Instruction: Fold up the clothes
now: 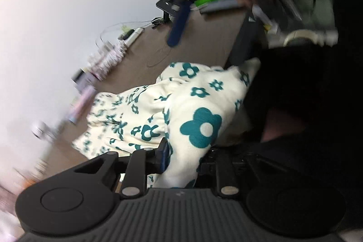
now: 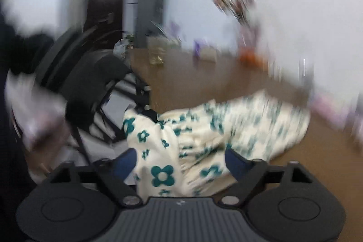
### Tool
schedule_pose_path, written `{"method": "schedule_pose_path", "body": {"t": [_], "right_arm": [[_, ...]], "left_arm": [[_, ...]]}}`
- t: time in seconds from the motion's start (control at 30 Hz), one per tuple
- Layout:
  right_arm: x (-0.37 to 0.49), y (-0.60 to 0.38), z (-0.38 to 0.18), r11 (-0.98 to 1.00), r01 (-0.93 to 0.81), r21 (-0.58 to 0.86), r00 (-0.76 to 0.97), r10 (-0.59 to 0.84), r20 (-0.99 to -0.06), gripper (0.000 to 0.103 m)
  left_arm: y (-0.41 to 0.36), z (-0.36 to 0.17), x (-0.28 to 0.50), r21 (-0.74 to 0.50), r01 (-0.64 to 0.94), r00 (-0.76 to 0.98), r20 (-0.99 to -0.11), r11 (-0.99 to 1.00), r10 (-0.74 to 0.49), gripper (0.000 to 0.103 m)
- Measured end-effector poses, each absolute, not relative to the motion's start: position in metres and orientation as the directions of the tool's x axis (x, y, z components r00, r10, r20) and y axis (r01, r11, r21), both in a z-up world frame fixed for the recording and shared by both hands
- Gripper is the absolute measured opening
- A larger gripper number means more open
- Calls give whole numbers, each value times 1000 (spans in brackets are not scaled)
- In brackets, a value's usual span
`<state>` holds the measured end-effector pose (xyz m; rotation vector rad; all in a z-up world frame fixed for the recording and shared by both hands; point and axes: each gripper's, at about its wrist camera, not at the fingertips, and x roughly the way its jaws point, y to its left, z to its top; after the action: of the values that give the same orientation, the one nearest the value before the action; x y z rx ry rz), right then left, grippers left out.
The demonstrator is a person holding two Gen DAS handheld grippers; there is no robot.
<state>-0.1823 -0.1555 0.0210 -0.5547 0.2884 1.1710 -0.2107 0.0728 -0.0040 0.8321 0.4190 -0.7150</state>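
Left wrist view: the left gripper (image 1: 181, 158) is pinching a cream garment with teal flowers (image 1: 192, 103) lying bunched on the brown table (image 1: 204, 37); the right gripper (image 2: 181, 162) is gaping wide around it.

left hand-held gripper (image 1: 181, 160) clamped shut, right hand-held gripper (image 2: 181, 162) — jaws spread apart
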Motion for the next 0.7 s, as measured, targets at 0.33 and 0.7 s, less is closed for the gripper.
{"method": "schedule_pose_path", "body": {"t": [0.33, 0.7], "right_arm": [[-184, -138, -21, 112, -904, -414, 352, 745, -567, 23], [-59, -187, 15, 123, -866, 484, -93, 913, -398, 15]], "left_arm": [[85, 40, -201, 266, 801, 557, -662, 537, -502, 19], [122, 90, -116, -176, 856, 243, -693, 486, -678, 38]]}}
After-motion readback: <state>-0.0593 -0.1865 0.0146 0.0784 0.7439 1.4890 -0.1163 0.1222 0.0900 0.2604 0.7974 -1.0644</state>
